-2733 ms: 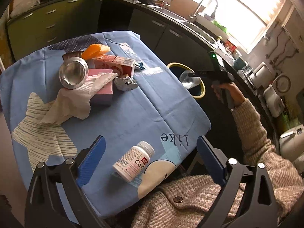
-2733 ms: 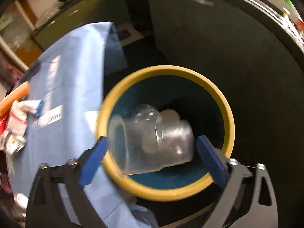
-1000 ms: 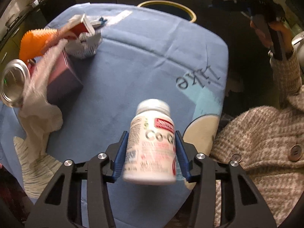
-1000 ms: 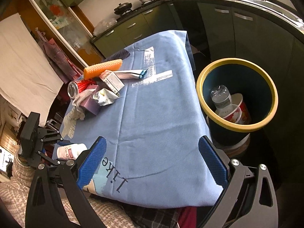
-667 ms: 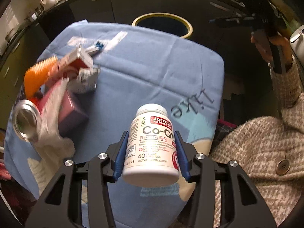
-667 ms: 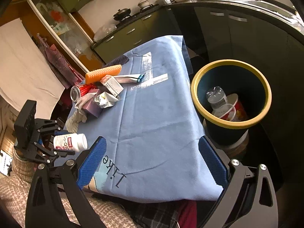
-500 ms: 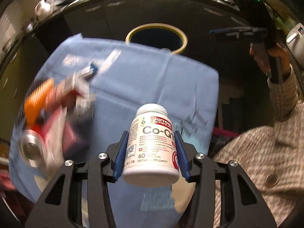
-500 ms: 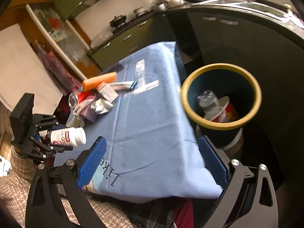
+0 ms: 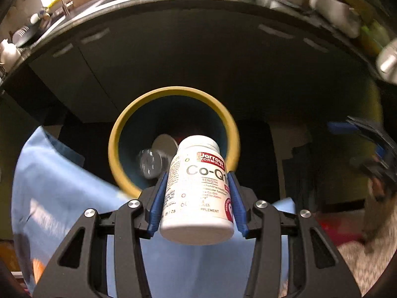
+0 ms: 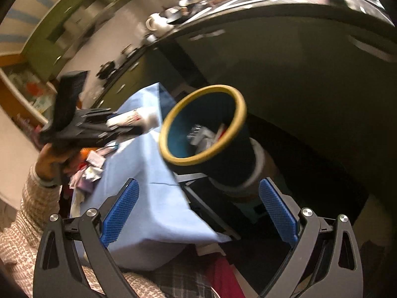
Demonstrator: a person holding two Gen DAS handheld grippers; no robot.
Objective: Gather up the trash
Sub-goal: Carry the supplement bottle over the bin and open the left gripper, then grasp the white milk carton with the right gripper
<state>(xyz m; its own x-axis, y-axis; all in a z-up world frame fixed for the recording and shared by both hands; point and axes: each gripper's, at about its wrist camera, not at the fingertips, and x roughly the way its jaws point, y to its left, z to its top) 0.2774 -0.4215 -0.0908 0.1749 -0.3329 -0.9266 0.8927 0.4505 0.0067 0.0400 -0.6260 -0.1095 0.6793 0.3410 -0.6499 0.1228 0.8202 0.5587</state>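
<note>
Dark cabinets [image 9: 173, 57] curve round the back of a kitchen, with a cluttered counter [image 10: 223, 2] above them carrying a sink and crockery. Below stands a table under a blue cloth [image 10: 158, 198], its far edge just beside a teal bin [image 9: 173, 96] with a yellow rim. Inside the bin lie a clear bottle [image 9: 150, 164] and a cup [image 10: 218, 134]; both are blurred. At the cloth's far left sits a heap of trash [image 10: 89, 171], too smeared to sort out piece by piece. A person's sleeve [image 10: 27, 213] in pale knit runs up to the hand on the left gripper's handle. That left gripper [image 9: 197, 196] is clamped on a white pill bottle [image 9: 198, 191], blue pads pressing both sides of its label, cap pointing toward the bin; in the left wrist view the bottle sits in front of the bin's near rim, and the right wrist view shows it in the air, just beside the rim. The right gripper [image 10: 198, 213] stands wide with nothing between its pads, near the table's corner, facing the bin.
</note>
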